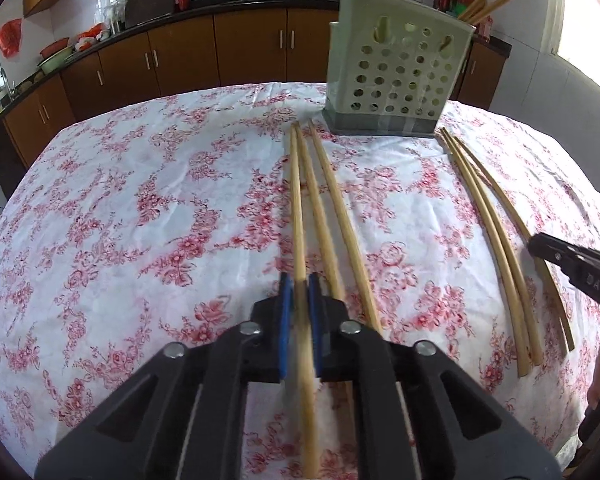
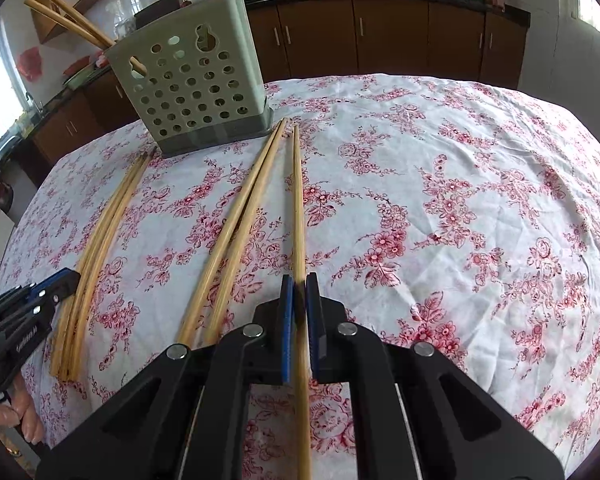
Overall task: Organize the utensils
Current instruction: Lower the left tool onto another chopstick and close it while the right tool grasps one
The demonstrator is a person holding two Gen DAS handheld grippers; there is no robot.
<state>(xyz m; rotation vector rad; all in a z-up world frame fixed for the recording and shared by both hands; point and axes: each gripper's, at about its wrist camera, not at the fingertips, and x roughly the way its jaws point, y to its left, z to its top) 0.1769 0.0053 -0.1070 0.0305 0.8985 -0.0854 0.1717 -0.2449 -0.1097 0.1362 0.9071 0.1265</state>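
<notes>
A pale green perforated utensil holder [image 1: 396, 76] stands at the far side of the table and holds several chopsticks; it also shows in the right wrist view [image 2: 196, 80]. My left gripper [image 1: 300, 284] is shut on one bamboo chopstick [image 1: 297, 208], with two more chopsticks [image 1: 340, 216] lying just right of it. My right gripper [image 2: 299, 284] is shut on one chopstick [image 2: 298, 200], with two chopsticks [image 2: 240, 220] lying left of it. The right gripper's tip [image 1: 540, 246] shows over the right group of chopsticks [image 1: 496, 240] in the left wrist view.
The table has a white cloth with red flowers [image 1: 160, 208]. The left gripper [image 2: 60, 280] shows at the left edge of the right wrist view beside the left group of chopsticks [image 2: 100, 248]. Brown cabinets [image 1: 244, 52] and a dark counter with woks stand behind.
</notes>
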